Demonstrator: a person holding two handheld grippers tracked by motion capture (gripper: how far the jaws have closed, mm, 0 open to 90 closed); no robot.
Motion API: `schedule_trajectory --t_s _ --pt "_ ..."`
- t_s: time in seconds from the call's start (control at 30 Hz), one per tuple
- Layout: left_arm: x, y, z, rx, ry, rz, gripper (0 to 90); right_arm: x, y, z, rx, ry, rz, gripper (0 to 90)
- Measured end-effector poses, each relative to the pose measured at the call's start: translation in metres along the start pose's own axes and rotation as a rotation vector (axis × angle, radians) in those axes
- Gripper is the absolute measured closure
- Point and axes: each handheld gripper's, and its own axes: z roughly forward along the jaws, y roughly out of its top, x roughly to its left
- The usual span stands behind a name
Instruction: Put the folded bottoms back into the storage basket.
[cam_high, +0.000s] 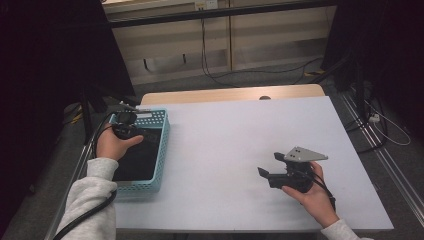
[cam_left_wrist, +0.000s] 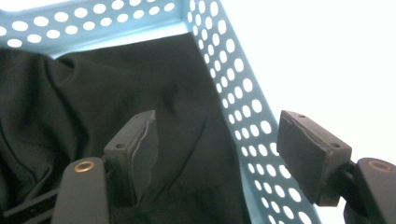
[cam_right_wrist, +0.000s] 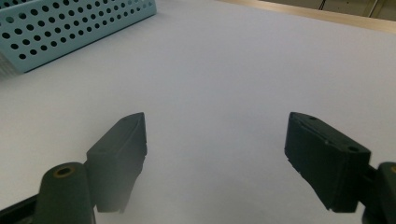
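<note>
Black cloth (cam_left_wrist: 116, 93) lying in blue basket (cam_high: 164, 135), straight under left hand-held gripper (cam_high: 125, 131). Jaws spread, nothing pinched. Right hand-held gripper (cam_high: 270, 167) also spread and empty, well apart from basket over bare table (cam_high: 225, 130). Left one way nearer, obviously.

Person: light grey sweatshirt sleeves at lower left (cam_high: 92, 192) and lower right of the high view. Left gripper (cam_left_wrist: 215, 154): black body, thick black cable trailing along the sleeve to the bottom edge. Its fingers (cam_left_wrist: 140, 149) carry grey pads with frayed edges, brass-coloured screw at each base. Right gripper (cam_high: 270, 167): black, grey three-cornered plate on top with small holes, black strap over the hand.
</note>
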Motion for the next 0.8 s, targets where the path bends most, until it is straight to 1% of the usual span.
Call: schedule_trajectory --t_s 0.07,0.17,0.2,0.23,0.27,0.37,0.47,0.5,0.6,0.67,0.73,0.8 --pt "-0.004 0.002 -0.002 -0.010 -0.017 0.010 29.1 -0.001 -0.001 -0.001 0.003 -0.003 0.006 20.2" --pt "-0.011 0.003 -0.004 -0.024 -0.021 0.024 28.3 -0.003 -0.002 -0.002 0.002 -0.005 0.007 20.2" --pt "-0.012 0.004 -0.004 -0.023 -0.028 0.032 28.1 -0.004 -0.002 -0.003 0.003 -0.005 0.009 20.2" --pt "-0.015 0.004 -0.004 -0.028 -0.031 0.027 28.0 -0.004 -0.002 -0.003 0.004 -0.004 0.011 20.2" --pt "-0.017 0.004 -0.005 -0.030 -0.033 0.037 27.7 -0.005 -0.003 -0.004 0.009 -0.003 0.010 20.2" --pt "-0.024 0.005 -0.005 -0.040 -0.046 0.049 27.4 -0.006 -0.004 -0.005 0.011 -0.002 0.003 20.0" --pt "-0.031 0.006 -0.004 -0.037 -0.057 0.071 26.9 -0.007 -0.005 -0.008 0.013 -0.004 0.008 20.0" --pt "-0.033 0.007 -0.004 -0.041 -0.050 0.079 26.9 -0.008 -0.005 -0.008 0.014 -0.004 0.007 20.0" --pt "-0.037 0.007 -0.003 -0.049 -0.066 0.081 26.4 -0.010 -0.007 -0.011 0.017 -0.005 0.011 20.0" --pt "-0.040 0.008 -0.002 -0.045 -0.070 0.094 26.0 -0.011 -0.008 -0.013 0.020 -0.015 0.008 20.0" --pt "-0.045 0.007 0.000 -0.053 -0.080 0.088 26.0 -0.013 -0.009 -0.014 0.023 -0.013 0.009 20.0" --pt "-0.048 0.007 -0.001 -0.051 -0.087 0.108 25.6 -0.014 -0.009 -0.015 0.023 -0.014 0.014 20.0"
